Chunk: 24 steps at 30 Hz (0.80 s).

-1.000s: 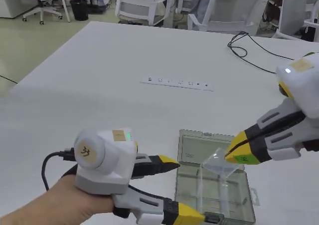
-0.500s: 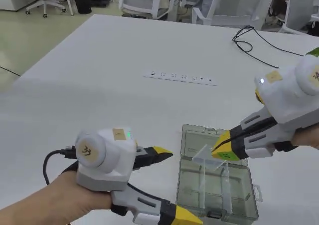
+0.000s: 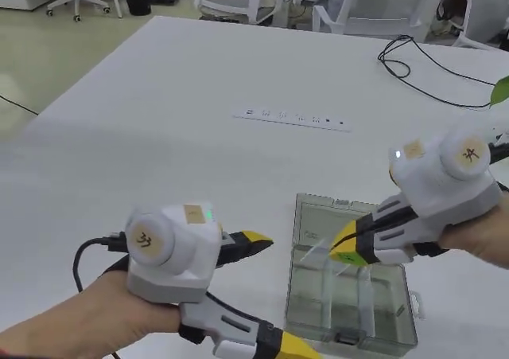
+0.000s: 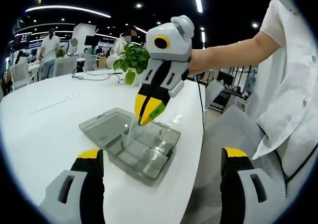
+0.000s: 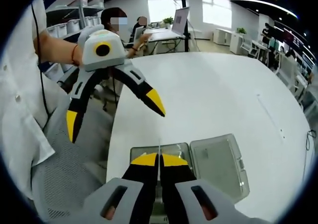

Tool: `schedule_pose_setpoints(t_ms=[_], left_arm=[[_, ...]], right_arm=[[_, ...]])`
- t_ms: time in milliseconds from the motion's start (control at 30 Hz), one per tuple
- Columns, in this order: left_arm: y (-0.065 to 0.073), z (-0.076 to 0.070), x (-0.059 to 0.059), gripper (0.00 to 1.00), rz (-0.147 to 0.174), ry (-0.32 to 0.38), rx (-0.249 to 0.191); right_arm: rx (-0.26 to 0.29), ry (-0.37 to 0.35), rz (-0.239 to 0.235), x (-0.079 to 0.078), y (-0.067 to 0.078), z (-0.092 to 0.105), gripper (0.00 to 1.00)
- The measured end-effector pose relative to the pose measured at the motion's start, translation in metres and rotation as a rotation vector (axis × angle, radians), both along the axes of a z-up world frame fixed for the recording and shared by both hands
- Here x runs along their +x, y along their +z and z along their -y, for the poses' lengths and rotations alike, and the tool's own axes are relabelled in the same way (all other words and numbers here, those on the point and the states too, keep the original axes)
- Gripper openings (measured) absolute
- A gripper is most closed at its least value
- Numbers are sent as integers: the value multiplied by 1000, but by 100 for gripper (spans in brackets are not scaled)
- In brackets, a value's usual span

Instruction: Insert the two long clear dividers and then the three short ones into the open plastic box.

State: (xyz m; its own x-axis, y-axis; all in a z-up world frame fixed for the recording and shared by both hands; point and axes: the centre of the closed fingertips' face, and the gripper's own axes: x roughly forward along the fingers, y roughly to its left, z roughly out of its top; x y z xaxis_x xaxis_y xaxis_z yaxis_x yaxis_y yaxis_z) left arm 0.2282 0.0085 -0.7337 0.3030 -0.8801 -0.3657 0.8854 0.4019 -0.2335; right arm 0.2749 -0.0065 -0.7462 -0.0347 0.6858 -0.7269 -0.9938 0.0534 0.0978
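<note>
White table (image 3: 159,120) carries the open plastic box (image 3: 387,299). Over its tray my right claw (image 3: 343,246) is clenched on a clear divider (image 3: 318,248), which points down into the box. My left claw (image 3: 278,294) hangs released just beside the box, jaws wide apart.

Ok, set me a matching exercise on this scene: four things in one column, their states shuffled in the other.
Things:
1. left tool
2. right tool
3. box
4. power strip

States:
A. lid open, sitting on the table
B. shut on a clear divider above the box
C. lying flat on the table, beyond the box
D. open, holding nothing

Pairs: 1-D, 2-B, 3-A, 4-C
</note>
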Motion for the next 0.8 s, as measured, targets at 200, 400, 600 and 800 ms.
schedule_pose_setpoints(t_ms=[200, 400, 600, 800], left_arm=[[-1, -1, -1, 100, -6, 3, 0], [-1, -1, -1, 100, -7, 8, -5], [-2, 0, -2, 100, -10, 10, -8], [-3, 1, -2, 100, -12, 6, -7]], right_arm=[[-7, -3, -4, 2, -10, -1, 3], [-23, 4, 3, 4, -11, 1, 3], [-35, 38, 35, 1, -16, -3, 3], [-56, 84, 56, -2, -23, -10, 3]])
